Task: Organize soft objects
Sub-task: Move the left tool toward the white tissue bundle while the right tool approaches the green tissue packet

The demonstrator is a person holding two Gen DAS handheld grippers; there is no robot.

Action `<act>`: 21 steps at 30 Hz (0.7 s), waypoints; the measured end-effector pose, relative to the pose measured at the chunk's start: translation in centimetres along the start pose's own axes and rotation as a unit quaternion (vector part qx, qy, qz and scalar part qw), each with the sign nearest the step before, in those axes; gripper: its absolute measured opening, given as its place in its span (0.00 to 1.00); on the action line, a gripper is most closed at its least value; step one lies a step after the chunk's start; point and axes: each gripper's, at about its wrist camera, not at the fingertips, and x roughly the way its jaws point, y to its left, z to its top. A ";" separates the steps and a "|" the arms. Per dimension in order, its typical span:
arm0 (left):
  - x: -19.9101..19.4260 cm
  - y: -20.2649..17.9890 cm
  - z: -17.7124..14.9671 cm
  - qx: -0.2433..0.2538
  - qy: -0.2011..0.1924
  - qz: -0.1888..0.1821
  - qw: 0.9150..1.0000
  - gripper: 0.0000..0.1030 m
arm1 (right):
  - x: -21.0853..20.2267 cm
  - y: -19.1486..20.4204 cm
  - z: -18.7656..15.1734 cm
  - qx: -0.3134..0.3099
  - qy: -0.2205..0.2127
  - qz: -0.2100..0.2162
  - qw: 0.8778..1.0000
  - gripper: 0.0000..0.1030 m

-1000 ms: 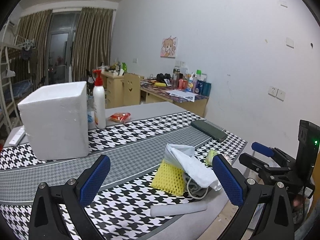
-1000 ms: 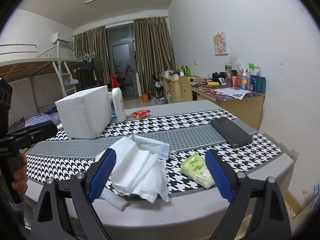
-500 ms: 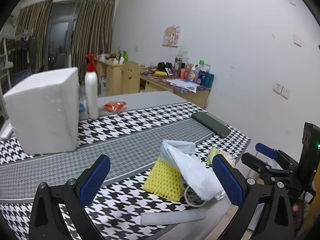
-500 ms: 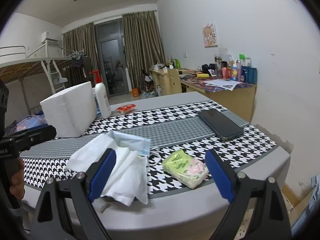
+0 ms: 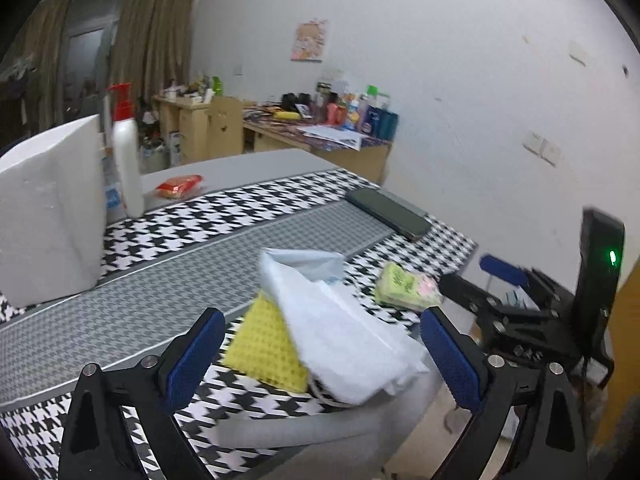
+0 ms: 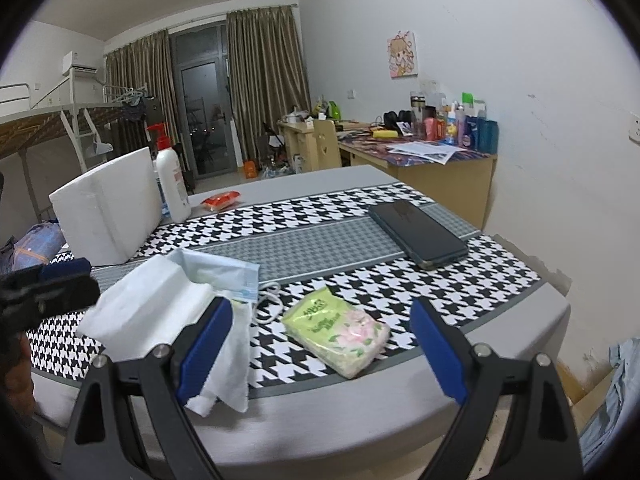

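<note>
A white cloth (image 5: 344, 336) (image 6: 160, 308) lies heaped at the table's near edge over a yellow sponge (image 5: 264, 344) and a pale blue face mask (image 6: 224, 272). A green tissue pack (image 6: 340, 328) (image 5: 400, 288) lies just right of the heap. My left gripper (image 5: 324, 360) is open, hovering before the cloth and sponge. My right gripper (image 6: 320, 344) is open too, its blue pads on either side of the tissue pack and well short of it. A grey foam stick (image 5: 304, 428) rests at the table edge.
A white foam box (image 6: 108, 208) and a pump bottle (image 6: 172, 184) stand at the back left, with a red packet (image 6: 220, 200) behind. A black phone (image 6: 416, 232) lies at the right on the houndstooth runner (image 6: 320, 244). The table edge (image 6: 360, 412) is close.
Both grippers have swung to the right and come closer to the table. The tissue pack now sits centred between my right pads. Nothing has been picked up.
</note>
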 end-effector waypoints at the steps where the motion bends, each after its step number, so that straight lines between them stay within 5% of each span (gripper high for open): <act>1: 0.1 -0.3 -0.1 0.007 0.002 -0.001 1.000 0.93 | 0.0 -0.1 0.0 0.001 0.001 -0.001 1.000 0.90; 10: 1.7 -2.3 -0.8 0.059 0.028 0.023 0.998 0.67 | 0.8 -0.8 -0.6 -0.003 0.018 -0.001 1.000 0.90; 21: 3.3 -3.1 -1.1 0.066 0.053 0.021 0.996 0.60 | 3.7 -1.6 -1.2 -0.027 0.050 0.020 0.998 0.90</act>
